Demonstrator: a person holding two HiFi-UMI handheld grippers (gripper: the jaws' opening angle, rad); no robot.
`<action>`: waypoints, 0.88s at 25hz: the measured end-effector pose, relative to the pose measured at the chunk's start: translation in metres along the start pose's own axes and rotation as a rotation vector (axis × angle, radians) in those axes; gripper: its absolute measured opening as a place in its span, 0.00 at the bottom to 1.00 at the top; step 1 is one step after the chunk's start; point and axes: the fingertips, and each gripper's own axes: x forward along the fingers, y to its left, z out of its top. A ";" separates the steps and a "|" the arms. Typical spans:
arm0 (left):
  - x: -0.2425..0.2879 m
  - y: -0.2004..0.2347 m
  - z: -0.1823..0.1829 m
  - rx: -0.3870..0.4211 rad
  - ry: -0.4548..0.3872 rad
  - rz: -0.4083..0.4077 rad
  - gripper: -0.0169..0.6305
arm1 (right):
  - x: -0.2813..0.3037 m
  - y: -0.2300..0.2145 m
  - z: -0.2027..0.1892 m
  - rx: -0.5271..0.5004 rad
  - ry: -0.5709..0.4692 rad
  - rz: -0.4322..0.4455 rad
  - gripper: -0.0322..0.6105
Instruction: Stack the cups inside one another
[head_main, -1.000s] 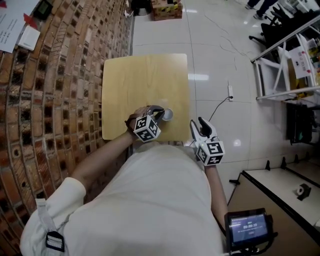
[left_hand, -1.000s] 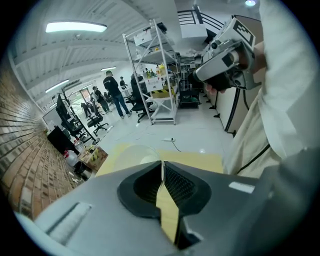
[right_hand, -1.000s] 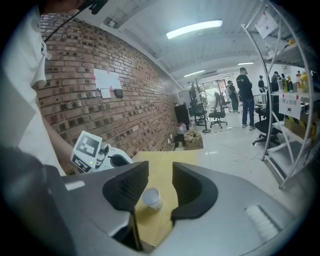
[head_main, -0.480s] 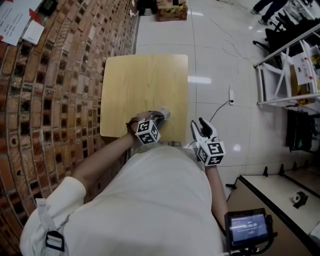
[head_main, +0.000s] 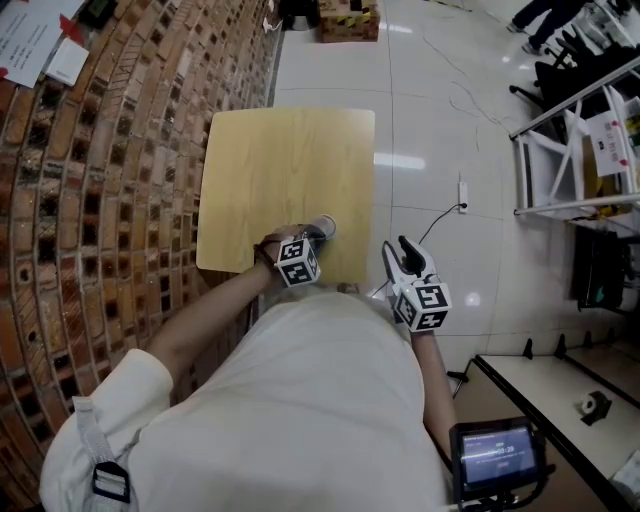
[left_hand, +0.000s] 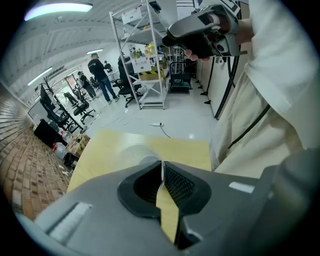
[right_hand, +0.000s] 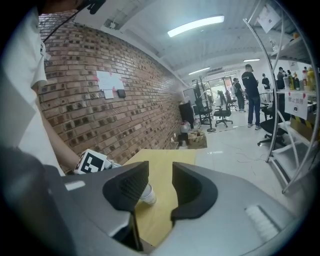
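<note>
A clear plastic cup (head_main: 326, 228) stands at the near edge of the square wooden table (head_main: 290, 160). My left gripper (head_main: 317, 234) is shut on its rim. In the left gripper view the thin rim is pinched between the pads (left_hand: 161, 167), and the cup's body (left_hand: 134, 152) shows beyond them. I cannot tell whether more cups are nested inside. My right gripper (head_main: 397, 250) hangs open off the table's near right corner with nothing between its fingers. The right gripper view (right_hand: 160, 176) shows the cup (right_hand: 146, 195) on the table, with the left gripper's marker cube (right_hand: 92, 161) beside it.
A brick wall (head_main: 100, 180) runs along the table's left side. White tiled floor lies to the right, with a power strip and cable (head_main: 462, 190) and a white shelf rack (head_main: 570, 150). A small screen (head_main: 495, 455) sits at lower right. People and office chairs (left_hand: 100, 70) stand far off.
My left gripper has sunk toward the table with the cup and shifted slightly left. The right gripper has barely moved.
</note>
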 end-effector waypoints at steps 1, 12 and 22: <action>0.003 -0.001 -0.001 0.003 0.009 -0.005 0.08 | 0.000 -0.001 0.000 0.001 0.001 0.000 0.27; 0.027 -0.001 -0.011 0.034 0.091 -0.029 0.08 | 0.001 -0.014 -0.001 0.014 0.004 0.003 0.27; 0.033 0.003 -0.018 0.014 0.112 -0.027 0.08 | 0.011 -0.014 -0.004 0.028 0.013 0.024 0.27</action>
